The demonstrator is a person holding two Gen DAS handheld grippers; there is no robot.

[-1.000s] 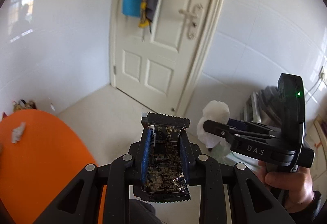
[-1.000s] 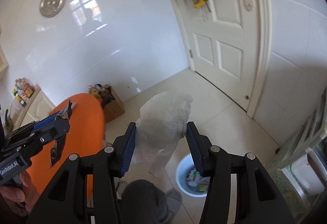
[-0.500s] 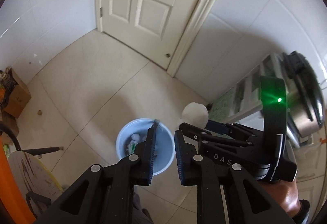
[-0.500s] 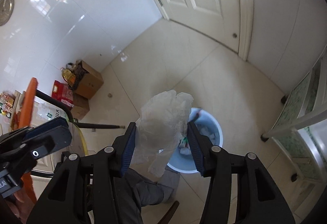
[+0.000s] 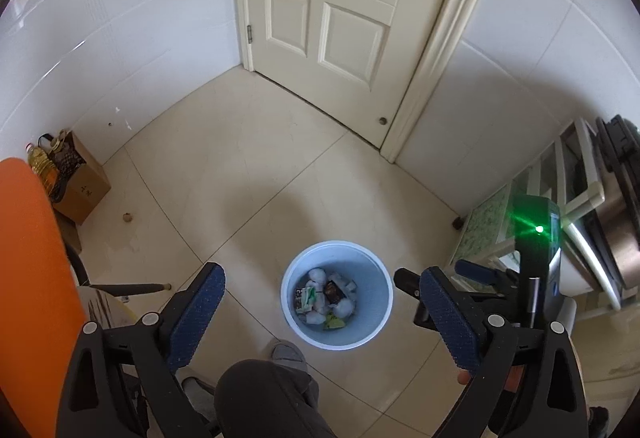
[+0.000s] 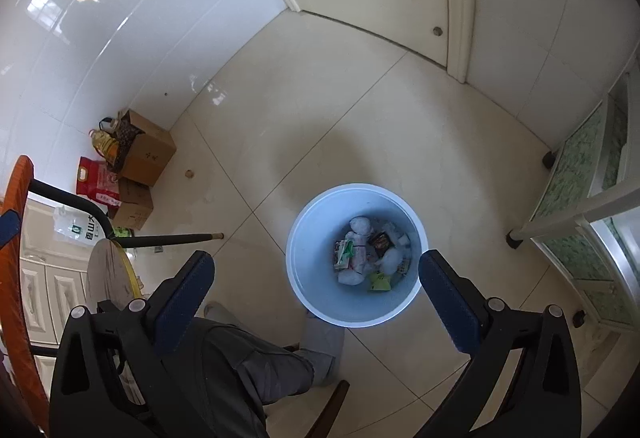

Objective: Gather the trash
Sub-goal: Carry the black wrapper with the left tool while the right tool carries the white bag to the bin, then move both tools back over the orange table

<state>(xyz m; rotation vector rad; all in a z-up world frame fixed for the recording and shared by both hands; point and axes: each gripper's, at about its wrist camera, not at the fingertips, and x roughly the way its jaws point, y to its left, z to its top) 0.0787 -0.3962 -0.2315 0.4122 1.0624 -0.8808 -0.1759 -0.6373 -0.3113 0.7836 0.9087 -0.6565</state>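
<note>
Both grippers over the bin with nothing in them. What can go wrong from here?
1. The bin stands right by the person's foot; a shuffle could tip it and spill the trash.
2. The left gripper and right gripper sit close together as their jaws open; pulling back at once, they might clash.
3. A small brown bit lies on the floor near the boxes and could be missed.
</note>
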